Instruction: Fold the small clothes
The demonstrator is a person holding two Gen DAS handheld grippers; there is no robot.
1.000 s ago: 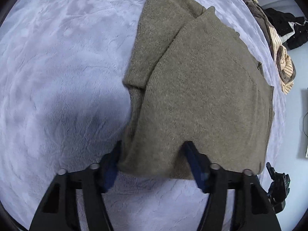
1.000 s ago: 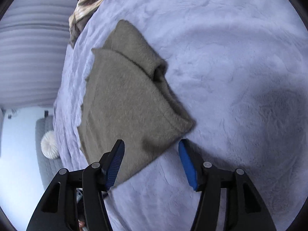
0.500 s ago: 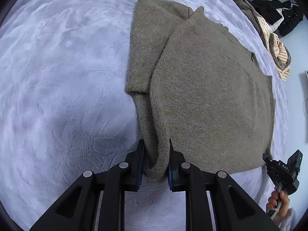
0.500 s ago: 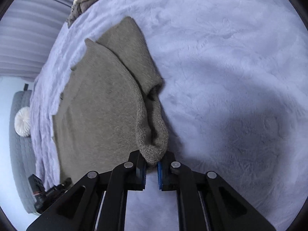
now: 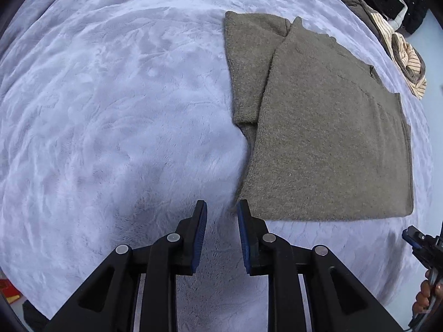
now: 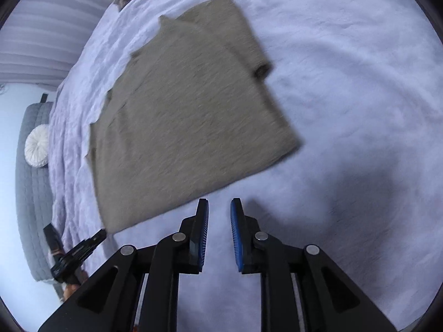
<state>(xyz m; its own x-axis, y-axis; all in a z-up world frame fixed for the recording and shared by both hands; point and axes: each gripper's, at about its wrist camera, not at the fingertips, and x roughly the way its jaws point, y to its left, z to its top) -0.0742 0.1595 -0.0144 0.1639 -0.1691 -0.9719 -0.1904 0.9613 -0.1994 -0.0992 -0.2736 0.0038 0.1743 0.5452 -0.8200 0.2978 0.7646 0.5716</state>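
No writing can be read anywhere (the small print on the black handle at the edge of the right wrist view is too blurred to make out). The left gripper (image 5: pixel 220 207) hovers low over the lavender blanket (image 5: pixel 110 110) with its 2 blue-padded fingers parted and empty, tips just beside the near left corner of the olive sweater (image 5: pixel 326 138), which lies folded flat on the blanket. The right gripper (image 6: pixel 219 206) is likewise parted and empty just short of the sweater's (image 6: pixel 188 116) near edge, whereas 0.5 s ago both grippers pinched its edge.
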